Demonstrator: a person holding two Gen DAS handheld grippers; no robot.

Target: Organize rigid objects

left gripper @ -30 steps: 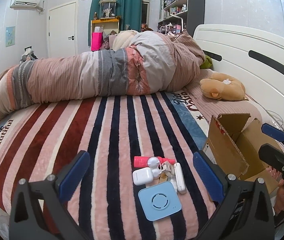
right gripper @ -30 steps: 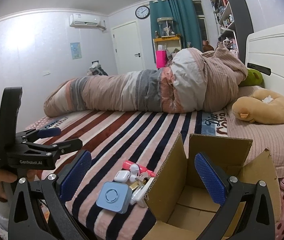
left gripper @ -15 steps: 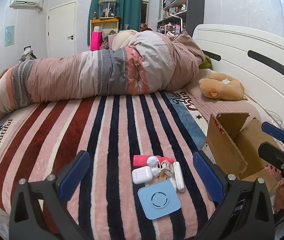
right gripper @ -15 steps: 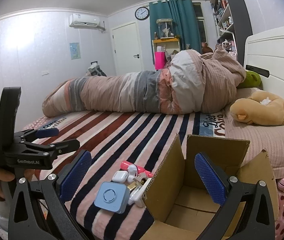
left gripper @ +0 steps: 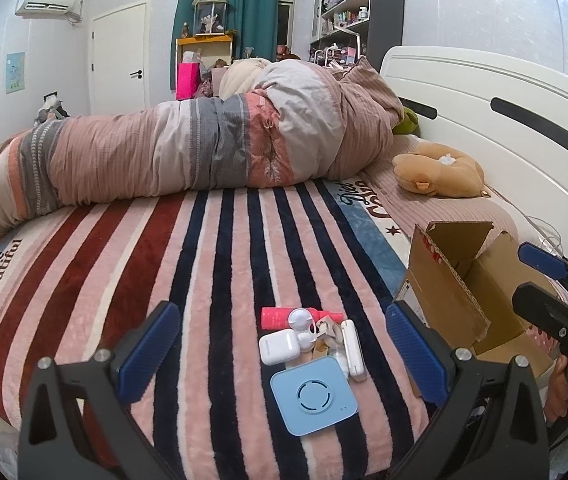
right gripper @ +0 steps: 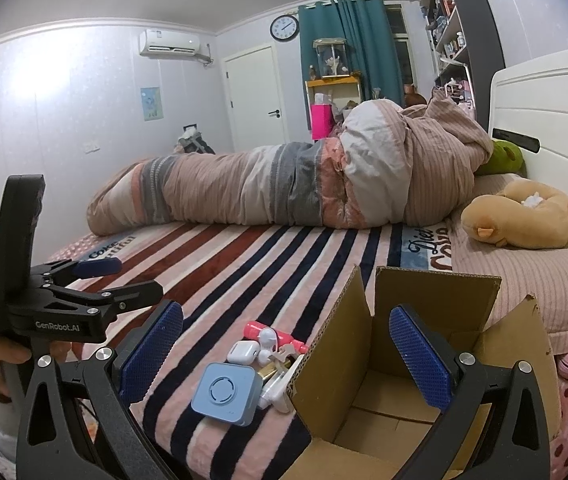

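- Small rigid objects lie in a tight cluster on the striped blanket (left gripper: 220,264) near the bed's front edge: a blue square device (left gripper: 313,394), a white earbud case (left gripper: 279,347), a red tube (left gripper: 280,317) and a white slim case (left gripper: 353,349), touching or just beside one another.
- The left gripper (left gripper: 282,354) hangs above the cluster, its blue pads spread wide with nothing between them.
- The right gripper (right gripper: 286,354) is likewise spread and empty, its right pad over the open cardboard box (right gripper: 424,364).
- Only the right wrist view shows the box's bare inside floor, and that the cluster sits just beside the box's left flap; the left wrist view shows the whole cluster unobstructed.
- Compared with a second ago, the objects and box lie where they were; both grippers have stayed open, barely shifted.
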